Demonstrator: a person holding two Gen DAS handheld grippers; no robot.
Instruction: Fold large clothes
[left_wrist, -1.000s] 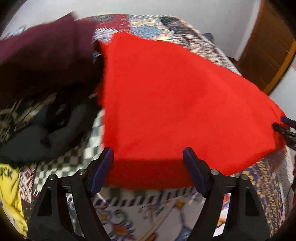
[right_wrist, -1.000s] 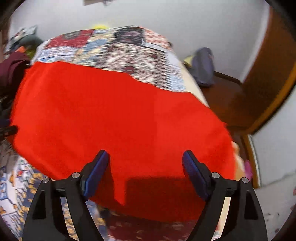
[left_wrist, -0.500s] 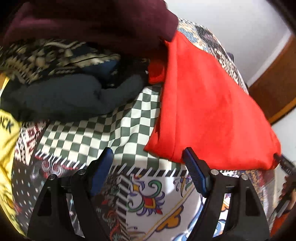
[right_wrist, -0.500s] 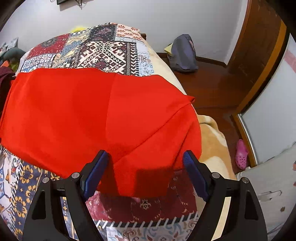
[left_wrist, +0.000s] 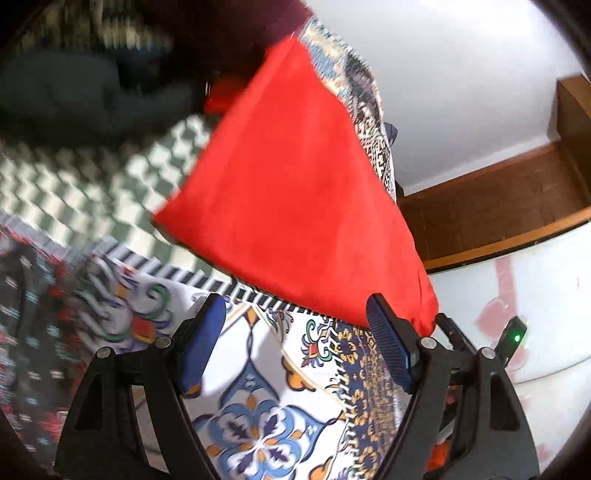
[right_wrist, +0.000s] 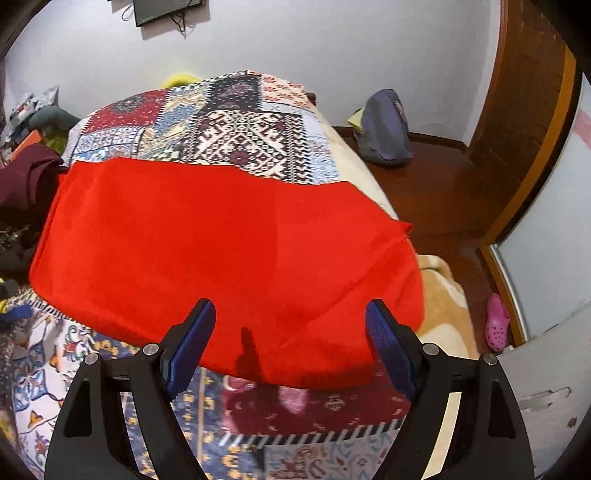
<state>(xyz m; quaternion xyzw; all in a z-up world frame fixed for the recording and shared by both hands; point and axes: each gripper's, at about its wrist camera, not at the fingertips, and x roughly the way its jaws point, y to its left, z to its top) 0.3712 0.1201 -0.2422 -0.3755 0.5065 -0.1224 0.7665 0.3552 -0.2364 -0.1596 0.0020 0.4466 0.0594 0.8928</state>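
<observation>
**Red cloth lying flat, both grippers standing empty**

The red garment is lying spread across the patchwork bedspread, looking light, soft and limp, so it is likely sagging wherever it is lifted. Its near right corner and near hem are offering the best holds. The left gripper and right gripper are hovering near that hem, jaws gaping wide, gripping nothing.
</observation>
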